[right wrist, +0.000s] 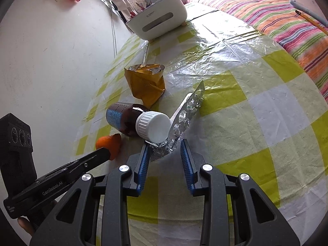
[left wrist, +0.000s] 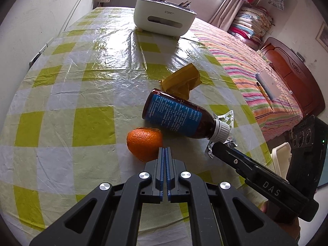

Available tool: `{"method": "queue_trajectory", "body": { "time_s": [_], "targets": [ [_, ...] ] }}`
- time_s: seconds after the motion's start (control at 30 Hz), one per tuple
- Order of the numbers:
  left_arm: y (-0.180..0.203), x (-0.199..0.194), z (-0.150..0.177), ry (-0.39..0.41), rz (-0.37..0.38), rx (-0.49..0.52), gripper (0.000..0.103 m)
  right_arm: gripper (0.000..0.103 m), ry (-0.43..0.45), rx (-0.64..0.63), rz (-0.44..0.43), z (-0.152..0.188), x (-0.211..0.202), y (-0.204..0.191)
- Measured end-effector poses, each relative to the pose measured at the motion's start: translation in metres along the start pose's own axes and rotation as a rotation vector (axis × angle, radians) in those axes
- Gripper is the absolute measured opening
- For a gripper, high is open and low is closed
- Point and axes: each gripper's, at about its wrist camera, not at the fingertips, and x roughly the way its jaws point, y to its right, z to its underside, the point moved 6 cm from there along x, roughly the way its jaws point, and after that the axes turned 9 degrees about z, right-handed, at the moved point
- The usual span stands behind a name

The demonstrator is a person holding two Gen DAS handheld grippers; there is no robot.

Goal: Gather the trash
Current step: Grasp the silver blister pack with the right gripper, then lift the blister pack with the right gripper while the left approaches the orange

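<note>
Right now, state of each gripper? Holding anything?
Left gripper: closed, pads together, nothing between them; tips by the orange peel.
Right gripper: jaws partly apart around the foil blister pack; cannot tell whether it is actually gripped.

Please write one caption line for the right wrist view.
Right gripper around crumpled silver blister pack, beside lying brown bottle.

The right gripper (left wrist: 213, 146) carries "DAS" in pale letters along its black body, and the left gripper (right wrist: 106, 150) reads "GenRobot.AI". The brown bottle (left wrist: 176, 115) has a blue label — dense print, too small to read. The white organiser box (left wrist: 164, 18) bears a small logo — illegible.
</note>
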Motion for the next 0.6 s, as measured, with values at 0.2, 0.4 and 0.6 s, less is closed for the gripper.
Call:
{"method": "queue_trajectory", "body": {
  "time_s": [0.2,0.4,0.6],
  "targets": [
    [0.006,0.005,-0.005,0.012,-0.012,0.017,0.002,0.025,0.008,-0.009,0.012,0.003,-0.003,0.003],
    [0.001,0.015,-0.007,0.015,-0.018,0.007,0.002,0.024,0.032,-0.003,0.011,0.001,-0.011,0.009],
    [0.002,0.015,-0.006,0.032,-0.041,0.042,0.001,0.024,0.099,-0.028,0.078,-0.002,-0.026,0.013]
  ]
}}
